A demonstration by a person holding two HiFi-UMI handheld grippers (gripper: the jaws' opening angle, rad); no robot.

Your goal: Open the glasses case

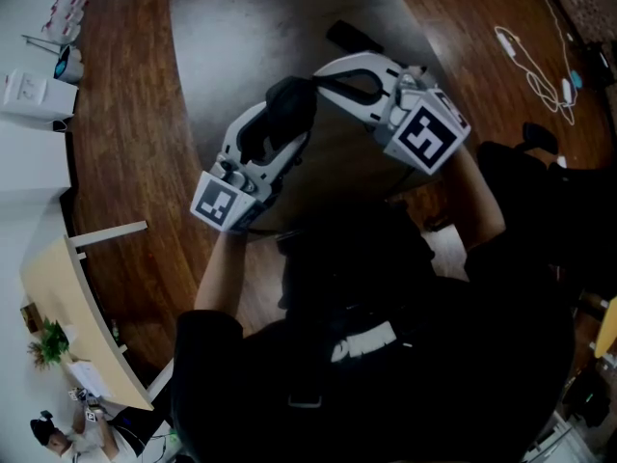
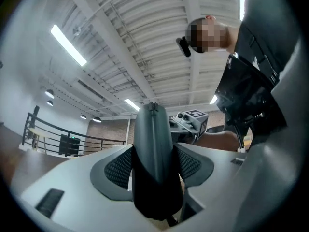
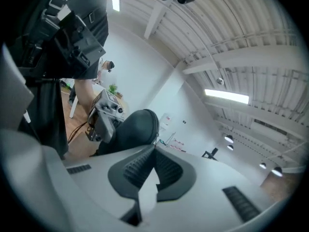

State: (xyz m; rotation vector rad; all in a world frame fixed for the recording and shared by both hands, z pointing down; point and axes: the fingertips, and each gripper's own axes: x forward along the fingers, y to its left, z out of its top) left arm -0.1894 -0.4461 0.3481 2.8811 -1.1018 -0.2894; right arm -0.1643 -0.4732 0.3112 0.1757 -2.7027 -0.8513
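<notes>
The glasses case (image 1: 292, 102), dark and rounded, rests on no surface: it is held up in the air in front of the person, between the two grippers and above a grey floor area with wooden boards around it. The left gripper (image 1: 284, 123) reaches up from the lower left, its marker cube (image 1: 224, 203) nearest the person. In the left gripper view the left gripper (image 2: 153, 151) has its jaws set apart and clamped on the case (image 2: 153, 178), a ribbed pad pressing on each side. The case stands end-on there, with a seam running up its middle to its top edge. The right gripper (image 1: 325, 81) comes in from the right, with its own marker cube (image 1: 425, 135) on the near side, and its tips meet the case from the opposite side to the left gripper. In the right gripper view the right gripper (image 3: 155, 148) has its jaws closed together, pad against pad, and their tips lie right against the rim of the case (image 3: 137, 127). I cannot tell whether they pinch any part of that rim. Behind the case in that view sits the body of the left gripper (image 3: 107, 112). On the grey area beyond the grippers lies a small black object (image 1: 353, 36), and a white cable (image 1: 532, 68) trails over the boards at the upper right.
</notes>
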